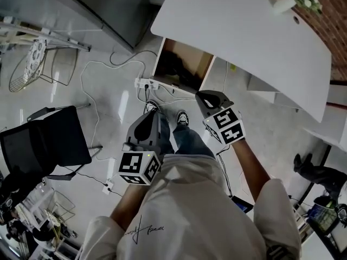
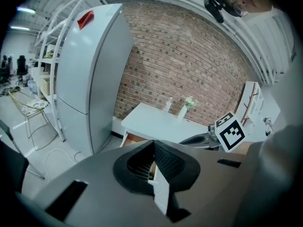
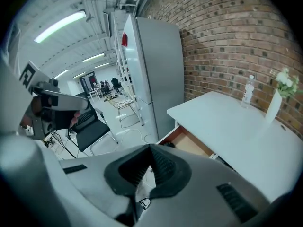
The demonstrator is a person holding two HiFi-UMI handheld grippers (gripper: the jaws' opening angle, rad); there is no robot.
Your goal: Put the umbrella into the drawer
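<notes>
White bench (image 1: 244,31); drawer (image 1: 196,64) open beneath it, 12 o'clock in the head view. Umbrella (image 1: 172,69): probably the dark shape at the drawer's 9 o'clock end, outline unclear. Left claw (image 2: 154,148), right claw (image 3: 150,150): closed, empty. Judgement: deposit done; keep both claws clear of the drawer front. Drawer's far part hidden under the bench.

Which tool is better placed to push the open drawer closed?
Probably the right tool: in the head view it is nearer the drawer than the left tool. Both are shut and empty.

Drawer (image 1: 198,63) half hidden under table (image 1: 244,31), dark contents (image 1: 173,66) unclear (too dim), chair (image 1: 43,140) cut at left edge.
</notes>
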